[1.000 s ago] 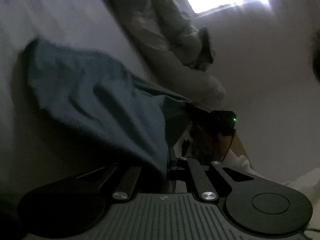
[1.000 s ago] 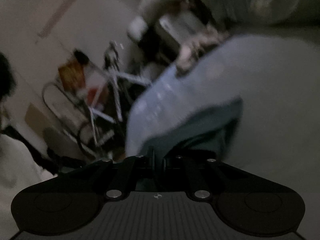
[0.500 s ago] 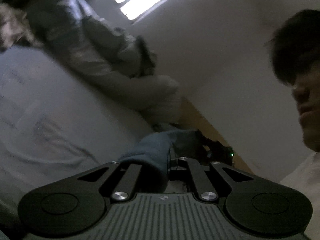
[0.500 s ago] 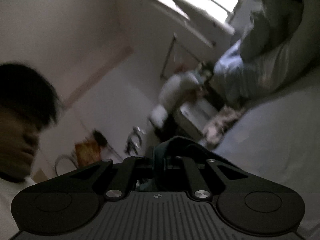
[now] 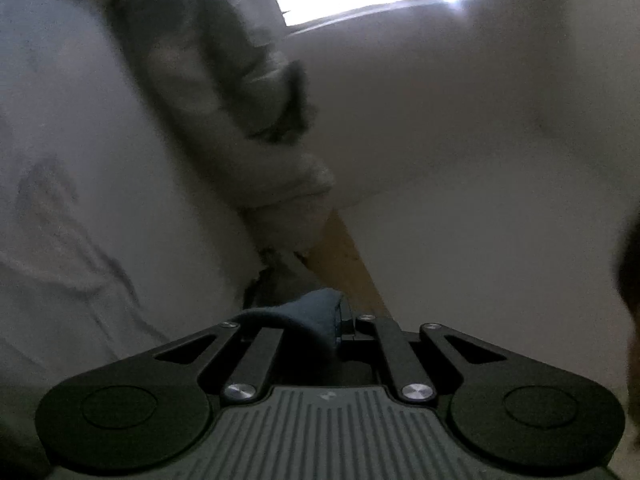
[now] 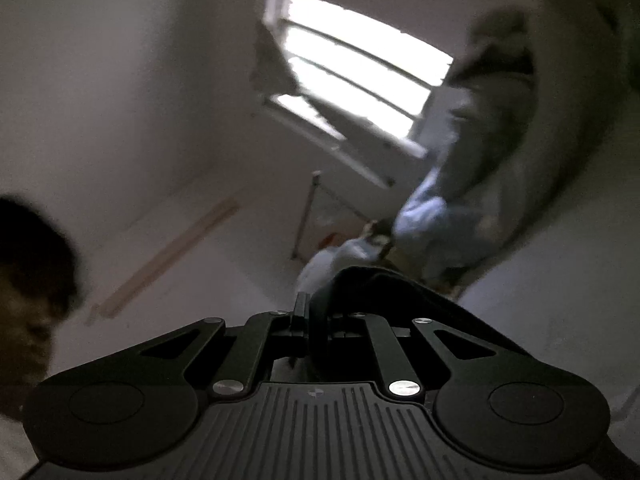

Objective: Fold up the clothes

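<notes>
A dark blue garment (image 5: 308,314) bunches over my left gripper (image 5: 338,322), which is shut on its edge; only a small fold shows above the fingers in the left wrist view. In the right wrist view the same blue garment (image 6: 384,286) drapes dark over my right gripper (image 6: 310,320), also shut on the cloth. Both grippers are raised and tilted up toward the walls and window. The rest of the garment hangs out of sight below the cameras.
A bed with a pale sheet (image 5: 80,200) fills the left. A heap of grey-green bedding (image 5: 224,80) lies along the wall. A bright window (image 6: 356,76) sits high on the wall. A person's head (image 6: 32,264) is at the left edge.
Both grippers have swung upward with the blue garment. The spread cloth seen a second ago has dropped out of view, leaving only small folds at the fingers.
</notes>
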`<state>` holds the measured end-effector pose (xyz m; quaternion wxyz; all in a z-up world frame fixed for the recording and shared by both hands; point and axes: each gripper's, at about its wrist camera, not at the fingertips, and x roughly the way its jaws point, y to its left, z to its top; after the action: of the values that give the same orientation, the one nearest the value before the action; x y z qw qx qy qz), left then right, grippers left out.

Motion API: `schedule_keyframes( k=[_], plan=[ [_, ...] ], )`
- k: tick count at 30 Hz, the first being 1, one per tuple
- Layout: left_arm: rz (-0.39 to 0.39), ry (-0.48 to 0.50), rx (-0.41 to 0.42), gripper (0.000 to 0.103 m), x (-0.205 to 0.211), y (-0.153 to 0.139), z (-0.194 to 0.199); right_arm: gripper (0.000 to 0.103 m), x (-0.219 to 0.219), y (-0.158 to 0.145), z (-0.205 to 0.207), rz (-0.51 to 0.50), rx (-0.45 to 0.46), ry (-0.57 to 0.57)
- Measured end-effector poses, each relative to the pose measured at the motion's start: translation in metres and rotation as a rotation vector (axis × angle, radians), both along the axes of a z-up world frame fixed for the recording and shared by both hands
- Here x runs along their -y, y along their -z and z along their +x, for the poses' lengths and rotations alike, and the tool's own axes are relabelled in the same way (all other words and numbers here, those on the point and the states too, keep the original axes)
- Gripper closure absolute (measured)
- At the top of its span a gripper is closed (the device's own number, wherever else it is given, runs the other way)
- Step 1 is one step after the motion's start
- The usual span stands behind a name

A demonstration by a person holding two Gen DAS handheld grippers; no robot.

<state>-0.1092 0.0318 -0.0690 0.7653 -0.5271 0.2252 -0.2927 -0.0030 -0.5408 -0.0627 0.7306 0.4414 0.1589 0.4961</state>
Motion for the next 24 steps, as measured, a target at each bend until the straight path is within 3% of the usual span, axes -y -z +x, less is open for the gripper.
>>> schedule_keyframes(
  k=[5,13,20,22,24],
  plan=[
    [-0.034,-0.042,-0.135,0.096,-0.002,0.045,0.069,0.094,-0.013,0.052,0.071,-0.032,-0.139,0.061],
    [0.018,-0.123,-0.254,0.095,-0.022,0.093,0.167,0.094,-0.066,0.095,0.202,-0.195,-0.293,0.11],
    [0.033,-0.144,-0.353,0.095,-0.041,0.143,0.213,0.094,-0.111,0.128,0.265,-0.374,-0.41,0.095],
    [0.037,-0.136,-0.348,0.095,-0.045,0.151,0.214,0.093,-0.118,0.14,0.272,-0.409,-0.442,0.097],
    [0.037,-0.126,-0.328,0.088,-0.049,0.155,0.21,0.09,-0.12,0.152,0.274,-0.431,-0.478,0.096]
  ],
)
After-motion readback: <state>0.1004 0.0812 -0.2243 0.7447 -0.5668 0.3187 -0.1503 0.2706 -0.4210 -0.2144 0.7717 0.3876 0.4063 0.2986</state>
